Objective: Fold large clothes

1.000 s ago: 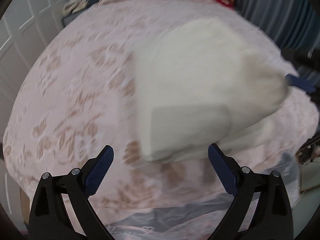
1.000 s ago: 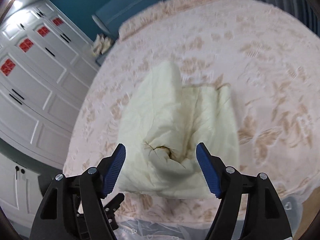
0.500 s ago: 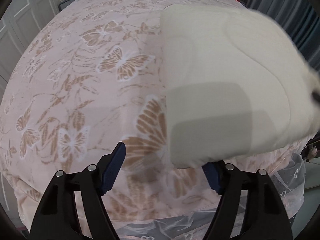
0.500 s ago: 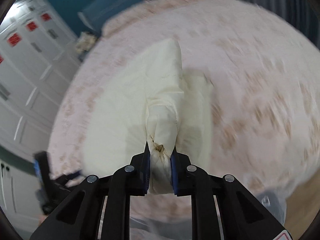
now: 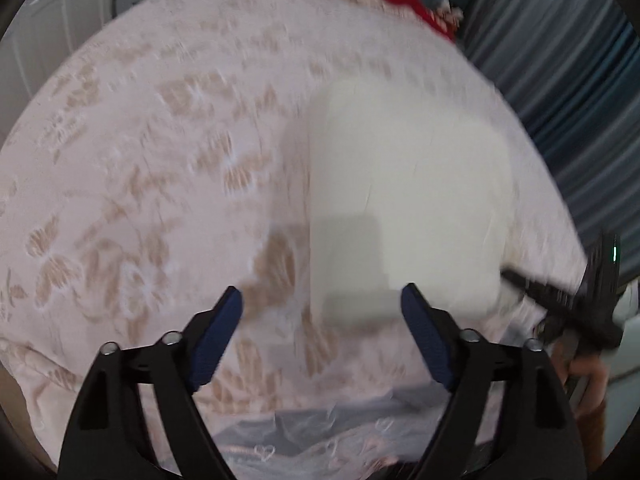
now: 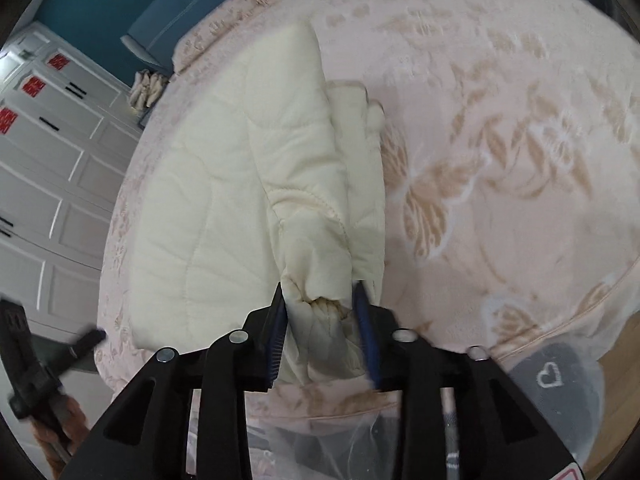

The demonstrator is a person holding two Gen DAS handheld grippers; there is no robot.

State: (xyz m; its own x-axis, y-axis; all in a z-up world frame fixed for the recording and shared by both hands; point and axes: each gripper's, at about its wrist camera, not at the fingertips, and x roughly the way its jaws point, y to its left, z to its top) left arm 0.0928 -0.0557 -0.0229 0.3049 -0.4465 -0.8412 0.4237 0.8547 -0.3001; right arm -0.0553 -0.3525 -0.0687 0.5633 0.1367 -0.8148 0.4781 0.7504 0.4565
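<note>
A cream quilted jacket (image 6: 224, 184) lies on the pink butterfly bedspread (image 6: 500, 140). My right gripper (image 6: 322, 320) is shut on a bunched cuff of its sleeve (image 6: 316, 248) at the near edge of the bed. In the left wrist view the jacket (image 5: 400, 184) is a blurred pale block right of centre. My left gripper (image 5: 320, 320) is open and empty, just short of the jacket's near left corner. The right gripper shows there at the right edge (image 5: 560, 296).
The bed's near edge has a sheer heart-print skirt (image 5: 320, 436). White wardrobe doors (image 6: 44, 168) stand to the left. A blue headboard (image 6: 188, 8), a red item (image 5: 416, 4) and striped curtains (image 5: 560, 80) are at the far side.
My right gripper closed on the sleeve cuff and now holds it at the bed's near edge. My left gripper stayed open and drew back from the jacket; its view is motion-blurred.
</note>
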